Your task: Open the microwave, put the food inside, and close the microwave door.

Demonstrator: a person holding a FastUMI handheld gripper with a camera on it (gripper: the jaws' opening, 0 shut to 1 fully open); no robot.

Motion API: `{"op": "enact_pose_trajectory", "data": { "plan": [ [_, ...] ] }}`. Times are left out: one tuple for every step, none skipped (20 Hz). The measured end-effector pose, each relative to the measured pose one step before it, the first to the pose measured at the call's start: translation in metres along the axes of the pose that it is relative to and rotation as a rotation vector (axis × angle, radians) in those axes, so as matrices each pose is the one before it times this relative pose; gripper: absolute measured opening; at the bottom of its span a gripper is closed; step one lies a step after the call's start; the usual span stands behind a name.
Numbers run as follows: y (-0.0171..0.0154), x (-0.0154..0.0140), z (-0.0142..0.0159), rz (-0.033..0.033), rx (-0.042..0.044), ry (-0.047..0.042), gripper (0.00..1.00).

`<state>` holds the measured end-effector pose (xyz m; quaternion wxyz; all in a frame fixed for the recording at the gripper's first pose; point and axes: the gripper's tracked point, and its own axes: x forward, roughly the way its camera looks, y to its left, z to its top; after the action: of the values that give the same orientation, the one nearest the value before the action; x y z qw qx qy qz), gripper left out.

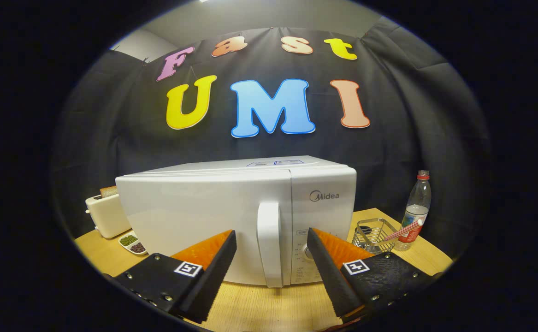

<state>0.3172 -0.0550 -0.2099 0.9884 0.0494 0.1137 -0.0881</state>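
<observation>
White microwave (204, 216) shut | tongs (271, 246) spread, astride handle (269, 242) | toaster (107, 214) left, bottle (416, 212) right

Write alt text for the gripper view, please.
A closed white microwave stands on a wooden table, its door handle between the open claw. A toaster sits beside it, a wire basket and bottle opposite.
</observation>
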Motion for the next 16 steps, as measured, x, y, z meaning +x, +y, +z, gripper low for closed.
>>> {"op": "enact_pose_trajectory", "data": {
  "plan": [
    [-0.00169, 0.00218, -0.00136, -0.00994, -0.00547, -0.00266, 0.86],
    [0.00158, 0.00246, -0.00222, -0.00617, -0.00353, -0.00176, 0.82],
    [0.00080, 0.00347, -0.00091, -0.00874, -0.00597, -0.00321, 0.71],
    [-0.00049, 0.00248, -0.00236, -0.00840, -0.00566, 0.00310, 0.65],
    [0.00371, 0.00085, -0.00303, 0.01181, 0.00346, 0.01222, 0.56],
    [0.00156, -0.00048, -0.00217, -0.00145, -0.00004, 0.00736, 0.56],
    [-0.00070, -0.00298, 0.00265, -0.00547, -0.00698, -0.00440, 0.56],
    [0.00179, 0.00162, -0.00365, -0.00563, -0.00497, 0.00532, 0.39],
    [-0.00176, -0.00242, -0.00018, -0.00072, 0.01924, 0.00492, 0.28],
    [0.00279, 0.00053, 0.00054, 0.00585, 0.02489, 0.00332, 0.27],
    [0.00170, -0.00129, 0.00083, 0.00777, 0.02644, 0.00219, 0.22],
    [-0.00006, -0.00037, -0.00025, -0.00132, 0.00959, -0.00142, 0.22],
    [-0.00024, 0.00009, -0.00106, -0.00375, -0.00751, 0.00438, 0.15],
    [-0.00062, -0.00239, -0.00121, -0.00531, 0.00913, 0.00636, 0.15],
    [0.00287, -0.01043, 0.00108, -0.00756, 0.02356, -0.00666, 0.15],
    [0.00101, -0.00981, -0.00371, -0.00580, -0.01989, 0.00318, 0.15]
  ]
}}
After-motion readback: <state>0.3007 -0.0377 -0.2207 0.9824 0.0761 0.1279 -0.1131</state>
